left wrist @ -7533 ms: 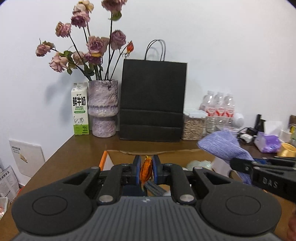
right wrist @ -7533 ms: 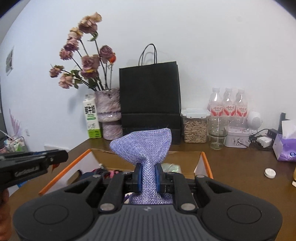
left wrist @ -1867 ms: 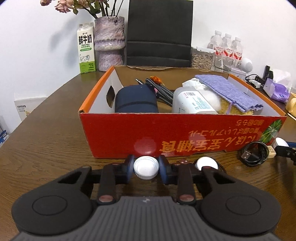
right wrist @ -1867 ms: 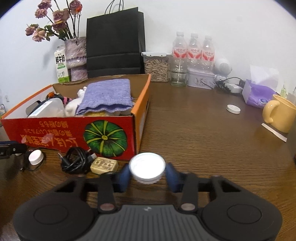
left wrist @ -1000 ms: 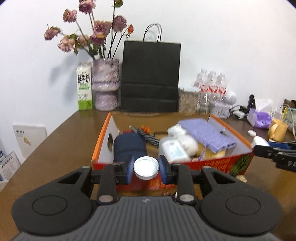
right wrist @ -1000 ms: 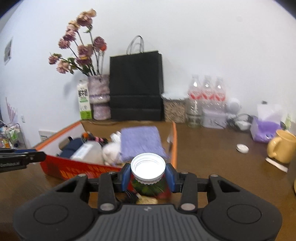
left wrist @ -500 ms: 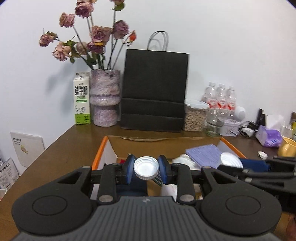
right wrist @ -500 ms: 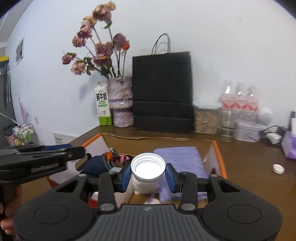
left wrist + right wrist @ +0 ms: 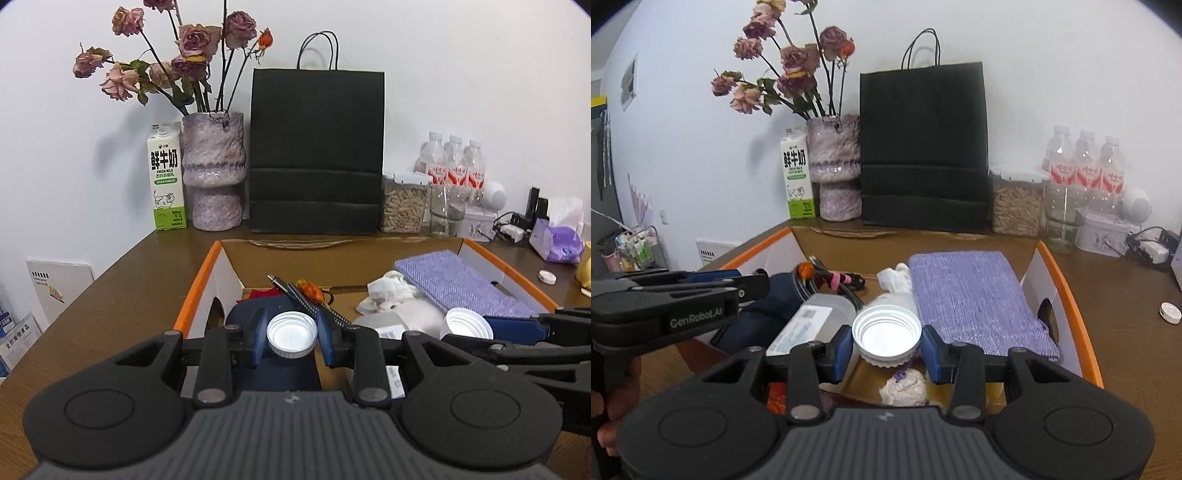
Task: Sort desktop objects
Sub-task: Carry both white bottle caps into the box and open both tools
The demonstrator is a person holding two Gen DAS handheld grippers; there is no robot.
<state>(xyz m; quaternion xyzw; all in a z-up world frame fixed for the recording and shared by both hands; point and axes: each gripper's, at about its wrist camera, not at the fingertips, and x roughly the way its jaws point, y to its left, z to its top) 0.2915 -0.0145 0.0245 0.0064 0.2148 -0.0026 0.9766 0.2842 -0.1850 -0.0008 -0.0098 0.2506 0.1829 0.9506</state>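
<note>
My left gripper [image 9: 292,339] is shut on a small white bottle cap [image 9: 292,335], held over the near left part of the orange-rimmed cardboard box [image 9: 199,282]. My right gripper [image 9: 886,339] is shut on a larger white ribbed cap [image 9: 886,336], held over the box's [image 9: 1067,295] near middle. That larger cap [image 9: 465,326] and the right gripper also show at the right of the left wrist view. Inside the box lie a purple knitted cloth [image 9: 971,295], a navy pouch [image 9: 258,314], a clear labelled bottle [image 9: 809,325], white tissue [image 9: 391,291] and a braided cable [image 9: 306,299].
Behind the box stand a black paper bag [image 9: 316,162], a purple vase with dried roses [image 9: 214,173], a milk carton [image 9: 166,177], a jar of seeds [image 9: 1015,203] and water bottles [image 9: 1086,162]. A small white lid [image 9: 1170,312] lies on the table to the right.
Both grippers have moved forward from the box's front to over its inside, each keeping its cap. They have also come closer together.
</note>
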